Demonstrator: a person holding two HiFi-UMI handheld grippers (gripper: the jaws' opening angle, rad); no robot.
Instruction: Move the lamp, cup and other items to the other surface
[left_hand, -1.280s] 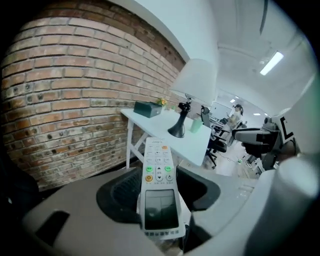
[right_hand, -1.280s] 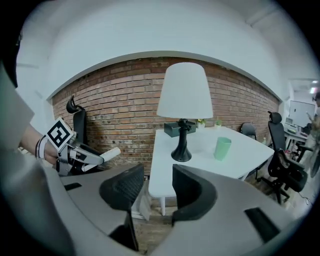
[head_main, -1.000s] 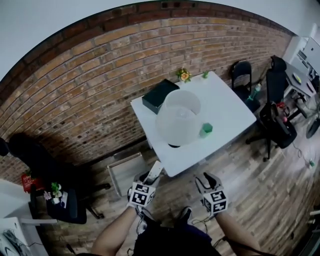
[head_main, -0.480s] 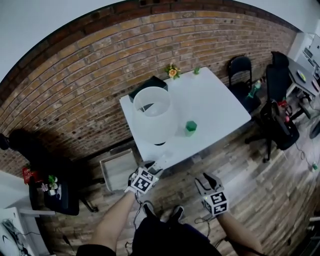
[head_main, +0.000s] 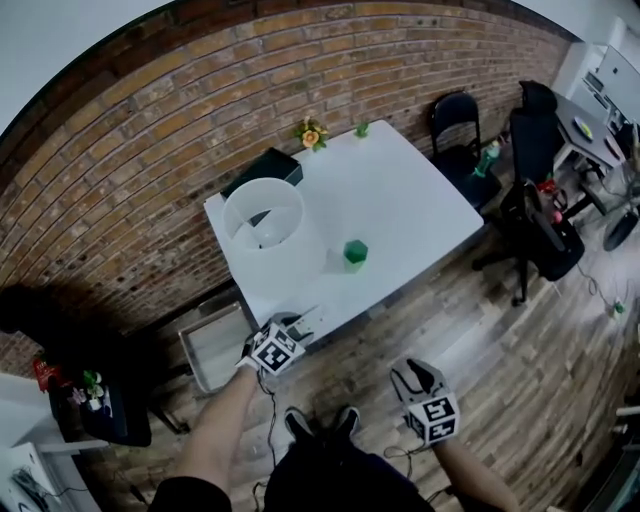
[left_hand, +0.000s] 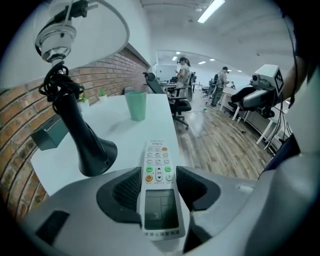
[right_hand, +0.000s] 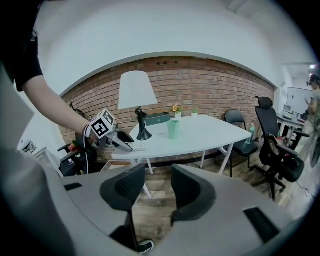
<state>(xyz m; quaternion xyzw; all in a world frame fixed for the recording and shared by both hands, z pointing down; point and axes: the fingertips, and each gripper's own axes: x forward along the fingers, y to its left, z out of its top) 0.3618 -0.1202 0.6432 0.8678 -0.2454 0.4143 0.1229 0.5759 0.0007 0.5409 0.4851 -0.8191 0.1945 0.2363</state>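
- right gripper (head_main: 412, 374): nearest the body, over the wood floor (head_main: 520, 370), well apart from the table (head_main: 410, 205); jaws partly apart, nothing between them
- left gripper (head_main: 296, 331): at the table's near edge, tilted down; jaws clamped on a remote (left_hand: 159, 172), one pad on each long side, gripping at the screen end; button end sticks out forward
- remote axis: long axis runs along the gripper's own line, out over the tabletop and roughly toward the cup (left_hand: 135, 105); whether its tip touches the top, cannot tell
- key relation: bare tabletop lies just under and ahead of the remote; lamp (head_main: 263, 215) base stands just to the left of it in the left gripper view, near but apart; judgement: set-down needs a short lowering, keeping right of the base
- nearer hand: the left, already at the table; the right is too far back to help
- lamp and cup (head_main: 355, 252): both upright on the table, cup further in, to the right of the lamp
- far side: dark box (head_main: 262, 168) behind the lamp by the brick wall; flowers (head_main: 310, 132) at the far corner
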